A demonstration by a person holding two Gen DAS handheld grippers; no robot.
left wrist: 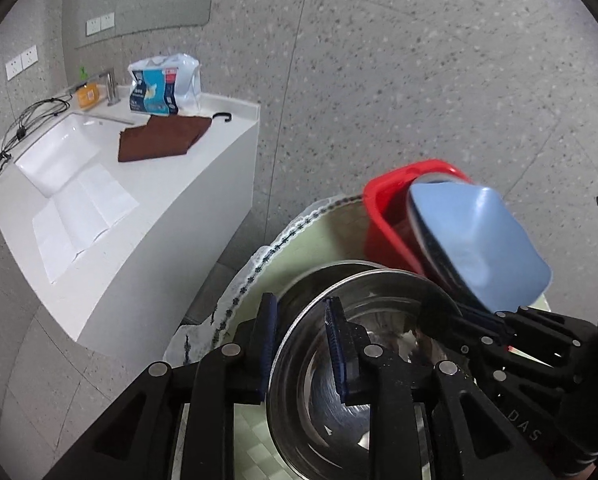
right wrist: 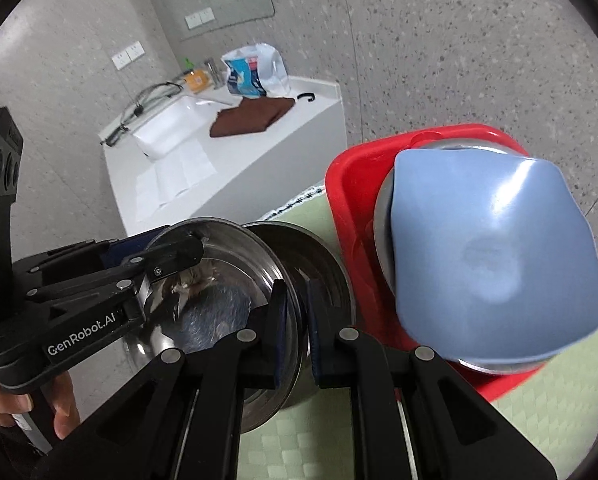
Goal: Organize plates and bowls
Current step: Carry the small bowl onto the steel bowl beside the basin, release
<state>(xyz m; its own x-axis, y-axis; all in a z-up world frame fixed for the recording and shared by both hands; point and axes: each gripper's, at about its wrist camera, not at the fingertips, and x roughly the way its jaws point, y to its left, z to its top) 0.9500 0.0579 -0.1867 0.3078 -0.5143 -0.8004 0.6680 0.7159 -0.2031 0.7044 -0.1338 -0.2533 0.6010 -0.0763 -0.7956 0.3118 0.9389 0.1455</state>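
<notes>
We clamp both grippers, left (left wrist: pixel 301 346) and right (right wrist: pixel 295 320), onto the steel bowl's (right wrist: pixel 219 312) rim, beside the red bin (right wrist: pixel 351 200).

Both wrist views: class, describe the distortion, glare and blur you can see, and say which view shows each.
Left wrist view: fisheye bends the white counter edge, dark corners vignette the frame, and the blue dish is slightly smeared. Right wrist view: the same curving; bright glare streaks on the blue dish, muddled reflections in the steel bowl, and the sink area looks soft.
</notes>
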